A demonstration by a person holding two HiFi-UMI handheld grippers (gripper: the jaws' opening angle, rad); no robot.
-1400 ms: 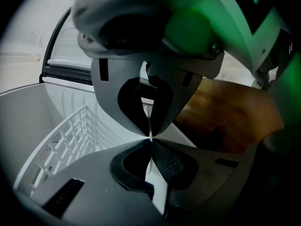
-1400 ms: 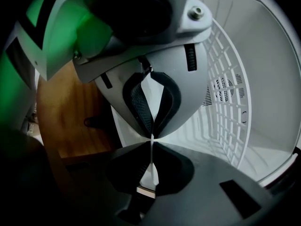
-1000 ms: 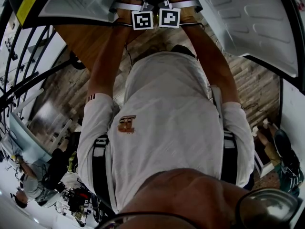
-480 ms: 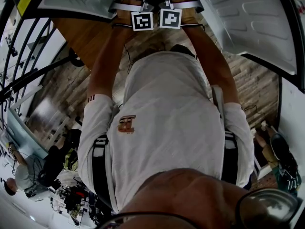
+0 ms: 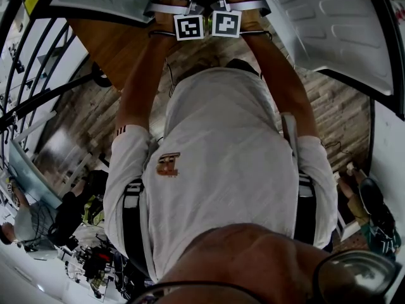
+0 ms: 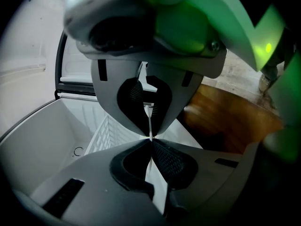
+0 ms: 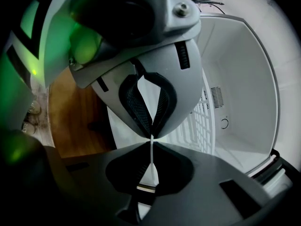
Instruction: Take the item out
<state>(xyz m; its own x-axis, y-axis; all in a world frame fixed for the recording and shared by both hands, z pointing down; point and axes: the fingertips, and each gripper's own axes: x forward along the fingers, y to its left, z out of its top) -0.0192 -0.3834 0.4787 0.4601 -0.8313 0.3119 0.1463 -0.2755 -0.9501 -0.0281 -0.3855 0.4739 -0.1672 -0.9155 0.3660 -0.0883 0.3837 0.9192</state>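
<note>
Both grippers are held side by side in front of an open white chest freezer. In the left gripper view, my left gripper point(image 6: 150, 138) is shut with nothing between its pads, above the freezer's white inside point(image 6: 42, 135) and a white wire basket point(image 6: 101, 135). My right gripper point(image 7: 152, 136) is likewise shut and empty, over the same freezer cavity point(image 7: 244, 93) and basket point(image 7: 202, 121). No loose item shows inside. In the head view only the marker cubes of the left gripper point(image 5: 189, 27) and the right gripper point(image 5: 226, 24) are visible; the jaws are hidden.
The freezer's raised white lid point(image 5: 329, 24) fills the top right of the head view. A brown wooden surface point(image 5: 114, 49) lies to the left, over a plank floor point(image 5: 335, 113). Bystanders point(image 5: 373, 214) stand at the lower right and lower left.
The grippers have stayed where they were, both shut. Only the bystanders at the lower left have shifted.
</note>
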